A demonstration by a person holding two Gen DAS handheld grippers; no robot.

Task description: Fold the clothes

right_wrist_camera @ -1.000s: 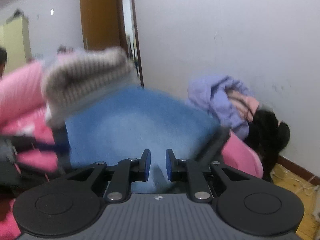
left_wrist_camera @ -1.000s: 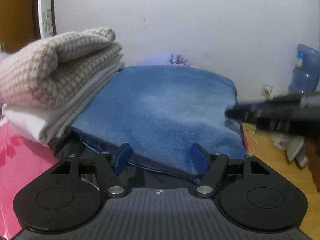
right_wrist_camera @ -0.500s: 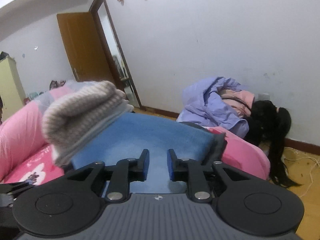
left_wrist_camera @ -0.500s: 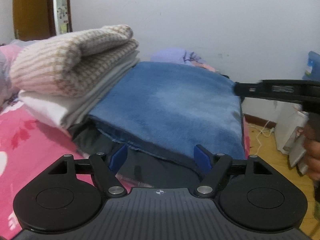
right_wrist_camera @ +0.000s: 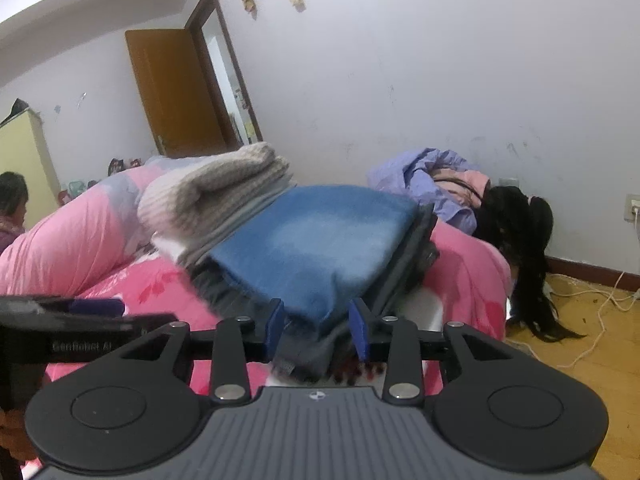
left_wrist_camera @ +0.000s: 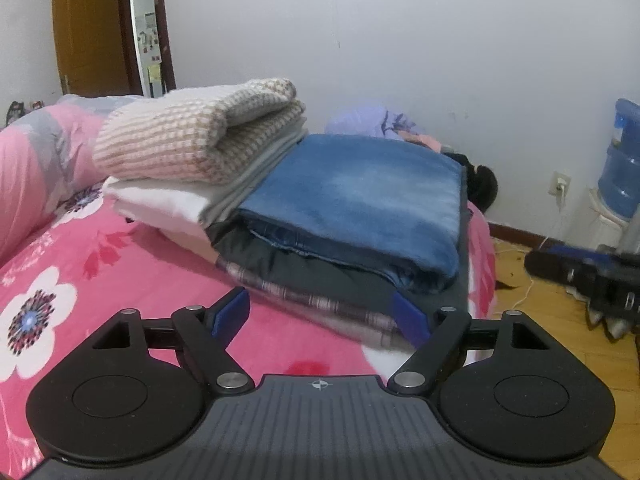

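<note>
left gripper (left_wrist_camera: 322,314) angled down at the near edge of the folded clothes stack (left_wrist_camera: 344,200) on the pink bed (left_wrist_camera: 80,292), jaws wide and just been opening, nothing between them, right gripper (right_wrist_camera: 316,322) lower-tilted at the stack's corner, jaws partway apart, just been opening, gripping nothing

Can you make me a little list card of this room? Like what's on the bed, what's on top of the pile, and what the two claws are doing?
Bed: pink flowered cover
Folded pile: blue fleece on top of dark and plaid layers
Beside it: knitted beige sweater on white and grey folded cloth
Not folded: purple garment heaped by the wall
Left claw: open, nothing between its jaws, jaws have just been opening
Right claw: open, holding nothing, jaws have just been opening
Floor corner: blue water bottle
</note>
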